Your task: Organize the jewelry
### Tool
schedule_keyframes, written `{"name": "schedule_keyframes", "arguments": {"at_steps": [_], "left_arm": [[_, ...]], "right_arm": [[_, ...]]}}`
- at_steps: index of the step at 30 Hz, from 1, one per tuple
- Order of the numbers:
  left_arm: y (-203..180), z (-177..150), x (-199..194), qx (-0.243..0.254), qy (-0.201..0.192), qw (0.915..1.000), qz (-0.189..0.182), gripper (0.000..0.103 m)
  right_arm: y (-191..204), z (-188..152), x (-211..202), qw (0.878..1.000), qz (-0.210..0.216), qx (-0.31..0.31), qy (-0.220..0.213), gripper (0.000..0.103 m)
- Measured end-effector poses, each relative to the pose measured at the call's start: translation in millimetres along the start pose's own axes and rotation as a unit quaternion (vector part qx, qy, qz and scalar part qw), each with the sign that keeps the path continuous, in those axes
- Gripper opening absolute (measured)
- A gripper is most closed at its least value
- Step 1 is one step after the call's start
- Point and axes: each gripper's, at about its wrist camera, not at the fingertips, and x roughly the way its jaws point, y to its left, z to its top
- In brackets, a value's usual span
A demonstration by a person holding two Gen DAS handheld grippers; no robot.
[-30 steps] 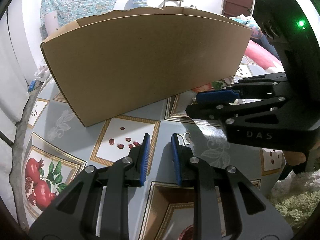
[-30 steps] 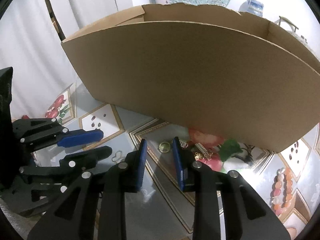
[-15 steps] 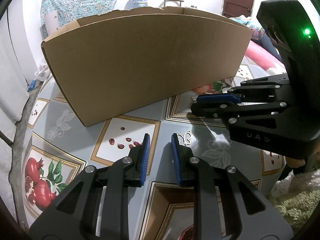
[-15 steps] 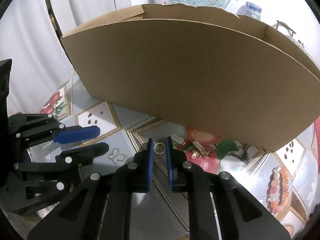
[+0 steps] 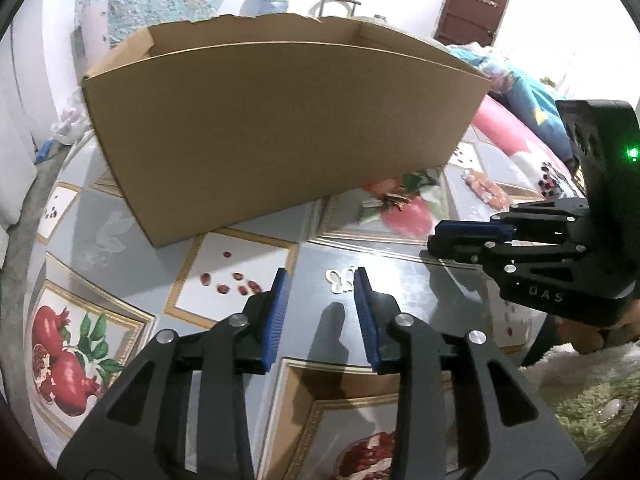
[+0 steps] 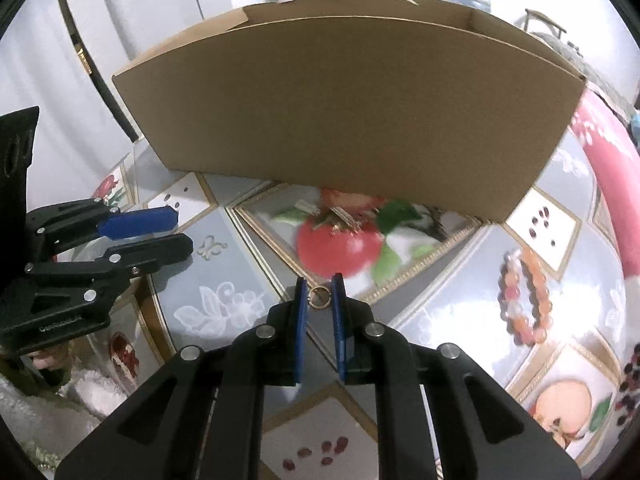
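Trouble could start right at the tips of the right claw (image 6: 320,298), which is squeezed narrow on a small gold ring (image 6: 319,296), so thin that only its two edges touch the blue pads. If the claw tips or bumps something, the ring could pop out, roll across the shiny table (image 6: 224,264) and be hard to find on the busy fruit pictures. It has closed down on the ring within the last second. The left claw (image 5: 320,314) hangs just over the table, and its jaws have just been opening a bit; there is nothing between them. A little butterfly shape (image 5: 340,278) lies on the table just past its tips, but I cannot tell if it is jewelry or part of the picture. A bit further off, a small heap of gold pieces (image 6: 340,216) sits on the red fruit picture, close to the foot of the box. A bead bracelet (image 6: 524,294) in orange and pink lies off to the right, well apart from the heap. The big cardboard box (image 6: 352,116) stands behind it all, and its tall front wall is in the way. I think the ring has to go up and over that wall, and a knock on the edge could shake it loose.
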Motion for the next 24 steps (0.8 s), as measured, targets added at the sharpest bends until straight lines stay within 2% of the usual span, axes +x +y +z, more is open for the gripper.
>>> {"name": "schedule_keyframes", "arguments": {"at_steps": [8,13,18,24], "left_arm": [[-15,5,10,0.032,0.010,0.9993,0.014,0.032],[-16,7,14,0.038,0.034,0.9984,0.024,0.032],[-15,7,11,0.006,0.049,0.9985,-0.025,0.032],[-16,5,13,-0.018,0.050,0.9961,-0.071,0.032]], "right_arm": [[-2,-1,-1,1.000,0.008,0.006,-0.007,0.012],[-6,-3,-3,1.000,0.012,0.008,-0.011,0.012],[-8,-3,-3,1.000,0.016,0.009,-0.013,0.012],[-9,-4,-4,1.000,0.018,0.009,-0.014,0.012]]}}
